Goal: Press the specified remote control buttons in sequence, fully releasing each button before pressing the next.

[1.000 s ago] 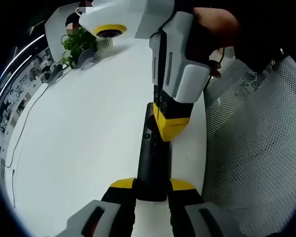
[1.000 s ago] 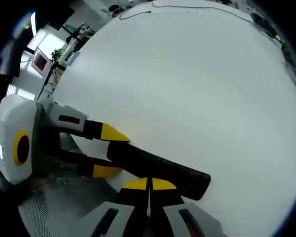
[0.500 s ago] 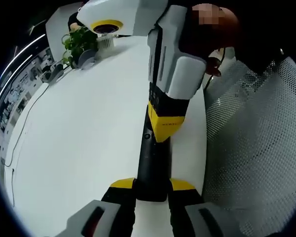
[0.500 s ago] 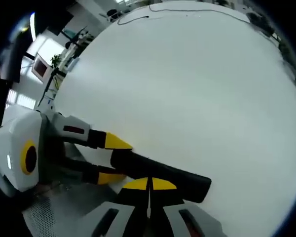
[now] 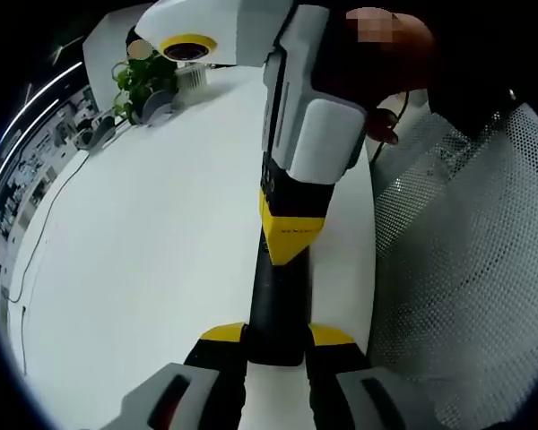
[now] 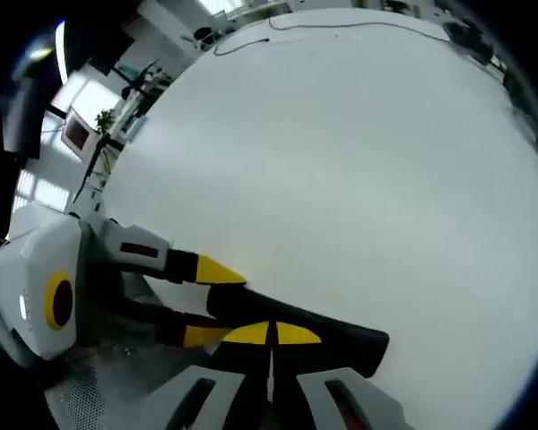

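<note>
A long black remote (image 5: pixel 276 309) lies on the white table (image 5: pixel 143 251), running away from the camera in the left gripper view. Its near end sits between the yellow tips of my left gripper (image 5: pixel 276 335), which is shut on it. My right gripper (image 5: pixel 287 244) comes down from above, shut, with its yellow tips against the remote's top face near the middle. In the right gripper view the shut right gripper (image 6: pixel 271 333) rests on the remote (image 6: pixel 345 336). There the left gripper (image 6: pixel 215 303) holds the remote's end from the left.
A potted plant (image 5: pixel 142 81) stands at the table's far edge. A thin cable (image 5: pixel 36 242) trails along the left side. A white mesh chair (image 5: pixel 466 269) is right beside the table edge. A person's hand (image 5: pixel 394 54) holds the right gripper.
The right gripper's tips have slid along the remote toward the left gripper's end and covered more of its top. The left gripper and the remote have stayed put.
</note>
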